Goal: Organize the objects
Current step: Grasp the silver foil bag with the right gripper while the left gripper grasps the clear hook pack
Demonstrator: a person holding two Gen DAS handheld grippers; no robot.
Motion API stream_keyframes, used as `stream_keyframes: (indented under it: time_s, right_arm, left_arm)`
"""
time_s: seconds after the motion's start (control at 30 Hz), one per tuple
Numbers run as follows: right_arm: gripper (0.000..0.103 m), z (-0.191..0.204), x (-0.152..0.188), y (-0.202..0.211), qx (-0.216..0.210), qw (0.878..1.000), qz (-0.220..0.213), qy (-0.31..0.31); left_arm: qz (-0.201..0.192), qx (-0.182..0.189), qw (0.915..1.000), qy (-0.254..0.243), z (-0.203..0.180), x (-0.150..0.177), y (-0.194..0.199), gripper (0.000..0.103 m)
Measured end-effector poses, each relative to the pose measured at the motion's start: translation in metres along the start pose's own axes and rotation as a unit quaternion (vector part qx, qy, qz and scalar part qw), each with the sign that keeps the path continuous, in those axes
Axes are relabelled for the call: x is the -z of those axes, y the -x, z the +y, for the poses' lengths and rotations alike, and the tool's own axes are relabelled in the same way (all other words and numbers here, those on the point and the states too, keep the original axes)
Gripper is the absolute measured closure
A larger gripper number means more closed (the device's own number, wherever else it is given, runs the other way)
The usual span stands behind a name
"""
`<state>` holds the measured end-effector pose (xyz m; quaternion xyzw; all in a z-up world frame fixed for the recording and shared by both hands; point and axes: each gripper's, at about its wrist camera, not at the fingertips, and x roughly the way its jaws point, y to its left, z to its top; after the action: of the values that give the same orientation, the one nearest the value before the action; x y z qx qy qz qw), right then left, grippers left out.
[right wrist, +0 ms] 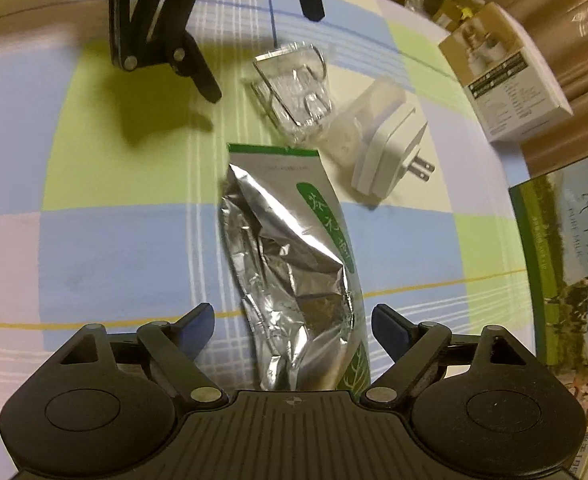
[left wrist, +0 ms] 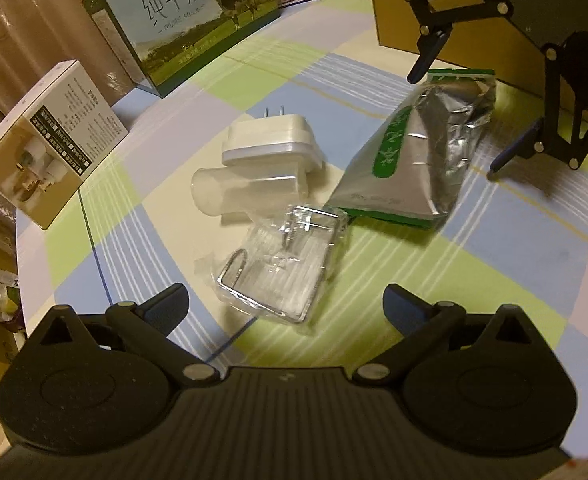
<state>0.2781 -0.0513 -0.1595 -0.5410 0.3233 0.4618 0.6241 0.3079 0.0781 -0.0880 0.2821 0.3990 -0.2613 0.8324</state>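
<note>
Left wrist view: my left tongs (left wrist: 285,305) are spread wide, nothing between the tips, hovering just short of the clear plastic packet with a wire clip (left wrist: 284,266) inside. Right wrist view: right tongs (right wrist: 293,326) also released, one finger on each side of the crumpled end of the silver foil pouch (right wrist: 290,264), which runs up under the gripper body. Can't tell if the pads touch the foil; there is a visible gap on both sides.

Outward from there, mid-desk: the pouch's green-trimmed flat end lies just beside the clear packet. The white plug adapter (left wrist: 272,142) lies beyond the packet, prongs pointing to the far edge, resting against a translucent cap (left wrist: 246,192). All three are bunched together on the checked blue-green cloth (left wrist: 494,280) covering the desk.

Toward the far-left edge, as the left camera sees it: a small white product box (left wrist: 54,144) standing at the rim, and a milk carton box (left wrist: 186,28) with a cow print further back. A brown cardboard box (left wrist: 454,12) sits at the far-right edge, behind the right tongs.
</note>
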Motion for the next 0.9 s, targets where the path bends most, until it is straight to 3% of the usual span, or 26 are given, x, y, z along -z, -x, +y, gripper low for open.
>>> stream_keyframes:
  time_s: [0.2, 0.37, 0.57, 0.73, 0.9]
  right_arm:
    - [0.02, -0.016, -0.003, -0.011, -0.026, 0.999, 0.0, -0.045]
    - [0.021, -0.026, -0.003, -0.013, -0.039, 0.997, -0.003, -0.068]
    - [0.029, -0.031, -0.004, -0.013, -0.06, 0.994, 0.005, -0.086]
    - [0.038, -0.029, -0.005, -0.011, -0.059, 0.993, 0.012, -0.098]
    - [0.049, -0.028, -0.007, -0.01, -0.037, 0.992, 0.021, -0.12]
  left_arm:
    - [-0.011, 0.017, 0.9998, 0.008, 0.014, 0.0, -0.01, 0.003]
    - [-0.006, 0.035, 0.9993, -0.009, 0.015, -0.002, -0.018, 0.01]
    - [0.004, 0.045, 0.9986, -0.027, 0.016, -0.005, -0.023, 0.021]
    - [0.015, 0.049, 0.9984, -0.024, 0.022, -0.007, -0.022, 0.043]
    - [0.029, 0.059, 0.9978, -0.011, 0.022, -0.007, -0.021, 0.05]
